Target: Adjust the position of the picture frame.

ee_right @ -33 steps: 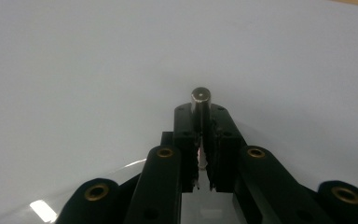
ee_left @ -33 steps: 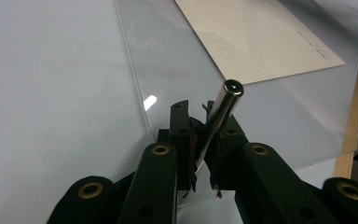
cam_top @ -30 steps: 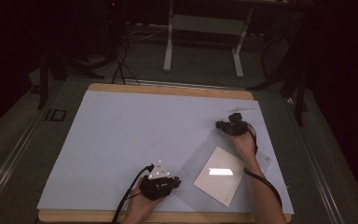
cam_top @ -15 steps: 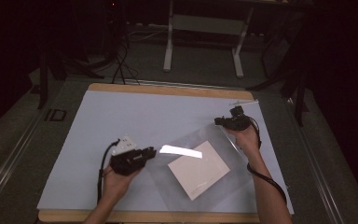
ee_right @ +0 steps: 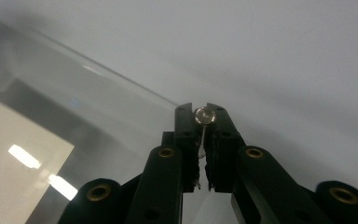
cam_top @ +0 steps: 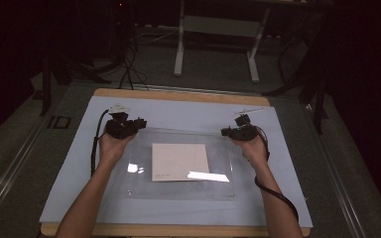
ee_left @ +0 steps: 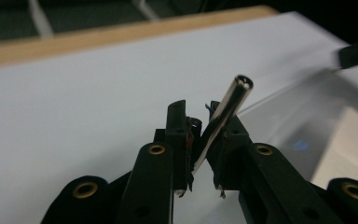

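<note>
You hold a clear acrylic frame (cam_top: 178,166) over the middle of the light blue mat (cam_top: 69,168), with one gripper at each far corner. Your left gripper (cam_top: 138,124) is at about 10 o'clock from the frame's centre, and your right gripper (cam_top: 224,132) is at about 2 o'clock. In the left gripper view the jaws are closed on a shiny metal standoff (ee_left: 226,109) at the corner of the clear sheet (the pin leans a little to the right between the pads). In the right gripper view the jaws are pressed together on another round metal standoff (ee_right: 202,115) at the edge of the sheet. Inside the frame lies a pale square card (cam_top: 180,161), near the centre. The wooden table edge (cam_top: 178,95) is at 12 o'clock, beyond the mat.
</note>
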Available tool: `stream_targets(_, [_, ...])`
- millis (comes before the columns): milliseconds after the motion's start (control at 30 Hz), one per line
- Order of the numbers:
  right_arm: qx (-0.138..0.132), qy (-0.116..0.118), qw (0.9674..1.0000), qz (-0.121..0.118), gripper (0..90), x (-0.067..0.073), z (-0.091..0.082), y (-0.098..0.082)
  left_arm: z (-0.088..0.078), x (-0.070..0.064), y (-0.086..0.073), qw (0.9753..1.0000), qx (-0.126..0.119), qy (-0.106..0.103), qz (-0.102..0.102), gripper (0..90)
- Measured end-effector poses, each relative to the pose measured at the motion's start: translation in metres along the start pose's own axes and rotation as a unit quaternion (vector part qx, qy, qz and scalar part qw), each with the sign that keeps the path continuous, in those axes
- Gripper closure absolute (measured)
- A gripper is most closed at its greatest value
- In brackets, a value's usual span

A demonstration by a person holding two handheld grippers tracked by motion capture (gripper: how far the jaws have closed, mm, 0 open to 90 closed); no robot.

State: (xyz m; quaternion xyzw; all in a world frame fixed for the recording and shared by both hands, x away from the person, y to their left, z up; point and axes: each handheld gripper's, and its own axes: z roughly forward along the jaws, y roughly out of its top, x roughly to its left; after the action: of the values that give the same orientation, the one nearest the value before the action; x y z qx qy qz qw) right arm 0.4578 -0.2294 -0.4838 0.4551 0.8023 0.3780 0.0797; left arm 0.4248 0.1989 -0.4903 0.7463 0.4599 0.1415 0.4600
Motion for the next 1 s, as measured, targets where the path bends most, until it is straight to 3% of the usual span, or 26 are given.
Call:
stream_targets(167, [0.022, -0.04, 0.9988, -0.017, 83.7, 0.002, 0.017, -0.01, 0.039, 0.008, -0.02, 0.9975, 0.056, 0.04, -0.017, 80.4])
stream_targets(233, [0.033, -0.047, 0.9982, -0.019, 84.1, 0.002, 0.022, -0.014, 0.042, 0.011, -0.027, 0.998, 0.038, 0.033, -0.038, 80.3])
stream_targets(333, [0.021, -0.036, 0.999, -0.014, 83.6, -0.002, 0.021, -0.016, 0.041, 0.007, -0.026, 0.9974, 0.047, 0.046, -0.029, 80.7])
stream_targets(567, [0.021, -0.041, 0.9988, -0.017, 83.3, -0.003, 0.023, -0.015, 0.039, 0.003, -0.029, 0.9976, 0.043, 0.047, -0.026, 80.9])
stream_targets(667, [0.004, -0.027, 0.9996, -0.008, 82.6, -0.007, 0.024, -0.018, 0.039, 0.005, -0.031, 0.998, 0.038, 0.037, -0.034, 80.4])
stream_targets(1000, [-0.036, -0.042, 0.9985, -0.001, 82.5, -0.003, 0.024, -0.03, 0.042, 0.006, -0.032, 0.9981, 0.033, 0.037, -0.038, 79.9])
